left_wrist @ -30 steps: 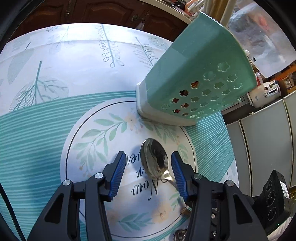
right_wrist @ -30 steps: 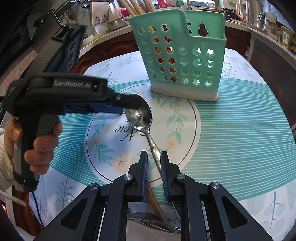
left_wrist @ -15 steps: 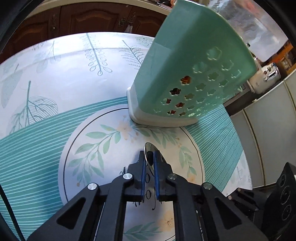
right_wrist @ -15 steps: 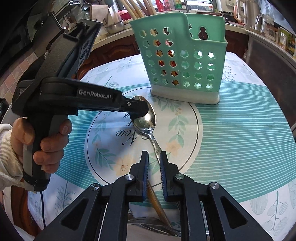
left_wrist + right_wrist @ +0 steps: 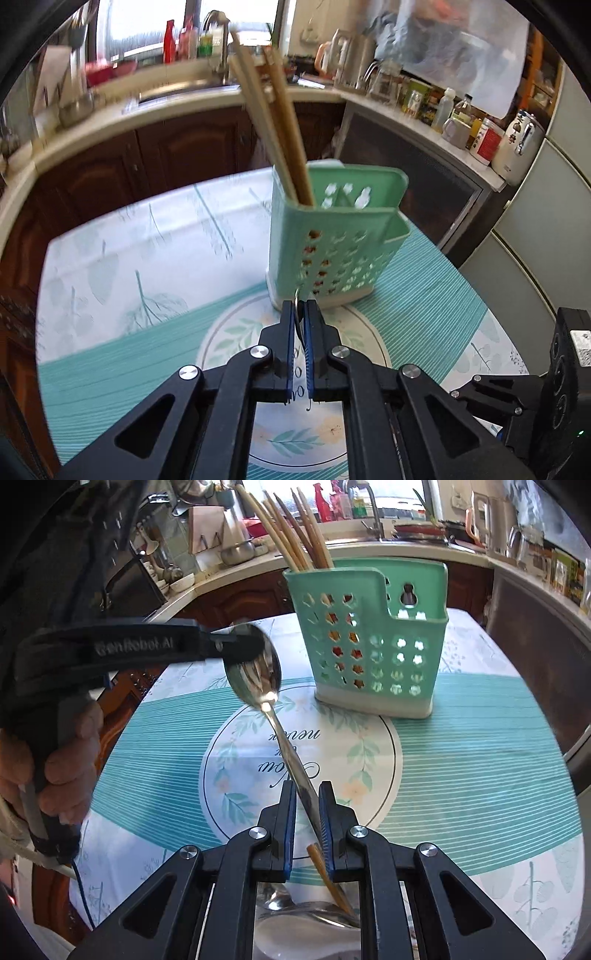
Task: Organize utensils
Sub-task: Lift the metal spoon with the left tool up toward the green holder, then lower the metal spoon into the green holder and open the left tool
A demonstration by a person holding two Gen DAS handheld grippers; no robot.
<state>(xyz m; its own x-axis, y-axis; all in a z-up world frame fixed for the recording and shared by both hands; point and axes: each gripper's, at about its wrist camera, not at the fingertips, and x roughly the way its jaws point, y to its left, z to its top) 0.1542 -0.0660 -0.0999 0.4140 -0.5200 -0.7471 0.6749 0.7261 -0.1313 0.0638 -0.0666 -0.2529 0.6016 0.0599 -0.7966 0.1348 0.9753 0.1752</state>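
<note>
A metal spoon [image 5: 255, 672] with a wooden handle end hangs tilted above the tablecloth. My left gripper [image 5: 300, 308] is shut on the edge of its bowl, which shows as a thin sliver between the blue pads. In the right wrist view the left gripper [image 5: 240, 642] comes in from the left, held by a hand. My right gripper [image 5: 307, 788] is shut on the spoon's handle, which crosses slantwise between its pads. Beyond the spoon stands a mint-green perforated utensil caddy [image 5: 332, 251] [image 5: 369, 646] with several chopsticks [image 5: 273, 122] [image 5: 295, 528] upright in its taller compartment.
More metal utensils [image 5: 295, 908] lie on the cloth right under my right gripper. The round table [image 5: 480, 757] has a teal striped cloth with a printed circle. Behind it run dark cabinets and a crowded kitchen counter [image 5: 461, 122].
My left gripper shut on the spoon's bowl, then rose and rolled, lifting the bowl off the cloth. The right gripper rose a little with the handle between its pads.
</note>
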